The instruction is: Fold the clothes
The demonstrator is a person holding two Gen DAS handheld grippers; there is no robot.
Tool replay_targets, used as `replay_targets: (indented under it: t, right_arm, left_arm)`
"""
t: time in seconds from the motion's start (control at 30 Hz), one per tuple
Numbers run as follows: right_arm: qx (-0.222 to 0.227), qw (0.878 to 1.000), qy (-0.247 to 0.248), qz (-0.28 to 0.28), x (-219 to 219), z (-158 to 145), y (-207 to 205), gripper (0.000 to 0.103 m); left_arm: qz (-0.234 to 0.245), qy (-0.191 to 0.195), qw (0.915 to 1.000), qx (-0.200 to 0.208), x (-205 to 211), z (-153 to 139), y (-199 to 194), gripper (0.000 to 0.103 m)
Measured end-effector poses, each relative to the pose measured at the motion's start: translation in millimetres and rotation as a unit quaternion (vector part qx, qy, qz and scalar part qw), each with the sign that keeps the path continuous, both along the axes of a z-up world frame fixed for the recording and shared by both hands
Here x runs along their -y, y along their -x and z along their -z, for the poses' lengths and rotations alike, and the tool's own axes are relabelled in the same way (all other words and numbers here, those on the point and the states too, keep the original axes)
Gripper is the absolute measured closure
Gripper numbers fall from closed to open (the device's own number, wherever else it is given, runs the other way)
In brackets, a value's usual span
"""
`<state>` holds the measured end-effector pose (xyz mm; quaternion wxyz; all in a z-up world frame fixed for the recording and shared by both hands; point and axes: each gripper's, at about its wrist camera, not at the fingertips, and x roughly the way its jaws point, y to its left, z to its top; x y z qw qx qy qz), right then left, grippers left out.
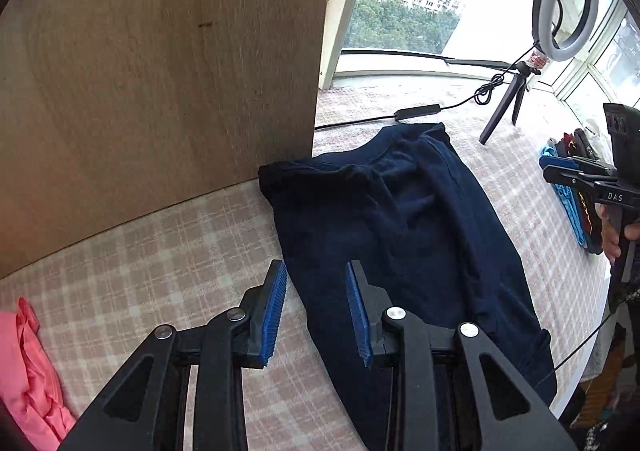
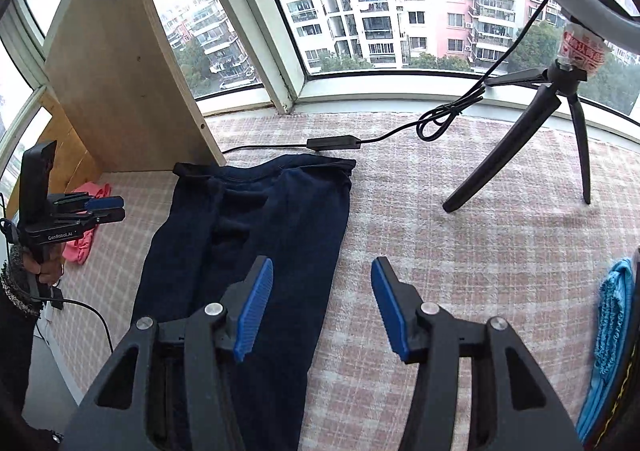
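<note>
Your navy shirt [image 1: 404, 235] lies flat on the checked desk [image 1: 160, 251]. Your left gripper [image 1: 318, 311] hangs over its left edge, your right gripper [image 2: 322, 307] over its right edge. Both jaws are spread and pinch nothing.

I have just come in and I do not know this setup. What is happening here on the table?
A person is folding clothes with a handheld gripper in each hand. A navy shirt lies on the checked cloth, its sides already folded in to a long strip. Both the left gripper and the right gripper are open and hold nothing. A pink garment waits on one side and a stack of folded clothes lies on the other.
</note>
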<state>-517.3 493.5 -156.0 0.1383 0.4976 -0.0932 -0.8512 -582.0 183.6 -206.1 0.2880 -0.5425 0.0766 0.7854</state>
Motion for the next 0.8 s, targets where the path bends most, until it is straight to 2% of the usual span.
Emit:
replay_targets:
  t: [0.1,0.23,0.4,0.63,0.7,0.77,0.8]
  right_arm:
    - [0.031,1.0,0.003,-0.003,3,36,43,0.052]
    - [0.037,0.999,-0.006,-0.014,8,60,86,0.052]
    - [0.038,0.998,-0.004,-0.049,24,76,118,0.052]
    - [0.022,0.997,-0.012,-0.079,45,75,137,0.047]
    - [0.014,0.996,-0.02,-0.086,51,75,137,0.047]
    - [0.015,0.996,-0.018,-0.092,54,75,137,0.057]
    - [0.018,0.995,-0.013,-0.094,54,76,137,0.077]
  left_arm:
    - [-0.002,0.005,0.9998,0.021,-9,25,31,0.074]
    - [0.004,0.008,0.9994,0.034,-26,48,50,0.072]
    - [0.02,0.008,0.9994,0.026,-45,58,54,0.065]
    - [0.027,0.015,0.9994,0.018,-61,62,56,0.06]
    - [0.025,0.011,0.9995,0.013,-62,62,54,0.062]
    - [0.027,0.011,0.9996,0.004,-63,62,52,0.074]
    - [0.03,0.01,0.9995,0.001,-64,61,50,0.087]
